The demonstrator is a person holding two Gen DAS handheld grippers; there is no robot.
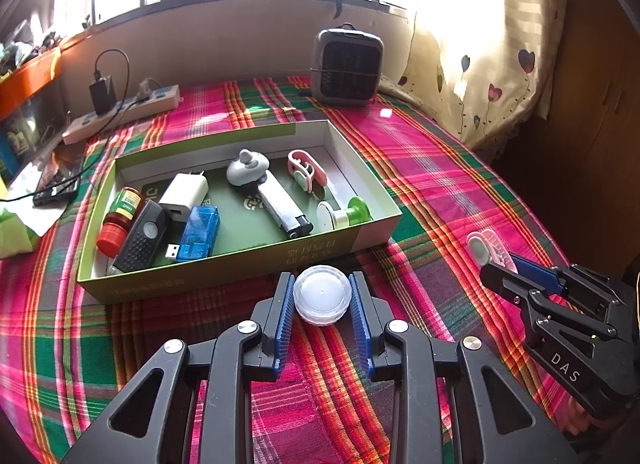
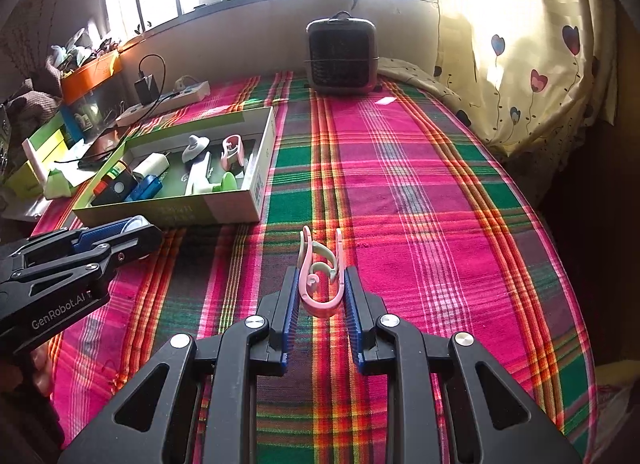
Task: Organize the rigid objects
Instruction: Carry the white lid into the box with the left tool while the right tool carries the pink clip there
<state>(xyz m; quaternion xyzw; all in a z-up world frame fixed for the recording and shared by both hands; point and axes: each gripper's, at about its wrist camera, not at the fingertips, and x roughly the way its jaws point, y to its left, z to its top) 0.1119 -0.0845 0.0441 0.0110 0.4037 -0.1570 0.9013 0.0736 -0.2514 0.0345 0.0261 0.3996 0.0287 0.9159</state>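
Note:
My left gripper (image 1: 322, 300) is shut on a round white lidded jar (image 1: 322, 295), held just in front of the near wall of the green cardboard box (image 1: 240, 264). In the box lie a red-capped bottle (image 1: 119, 220), a black device (image 1: 142, 238), a white charger (image 1: 185, 194), a blue USB stick (image 1: 197, 234), a lighter (image 1: 280, 210), a pink clip (image 1: 306, 174) and a green-and-white spool (image 1: 346, 217). My right gripper (image 2: 322, 288) is shut on a second pink clip (image 2: 322, 272), above the plaid cloth to the right of the box (image 2: 224, 208); this gripper (image 1: 500, 270) also shows in the left wrist view.
A plaid cloth (image 2: 400, 184) covers the surface. A small grey heater (image 1: 347, 66) stands at the back under the window. A power strip with a plugged charger (image 1: 124, 110) lies at the back left. Clutter and a phone (image 1: 56, 192) sit off the left edge. A curtain (image 2: 520, 64) hangs at right.

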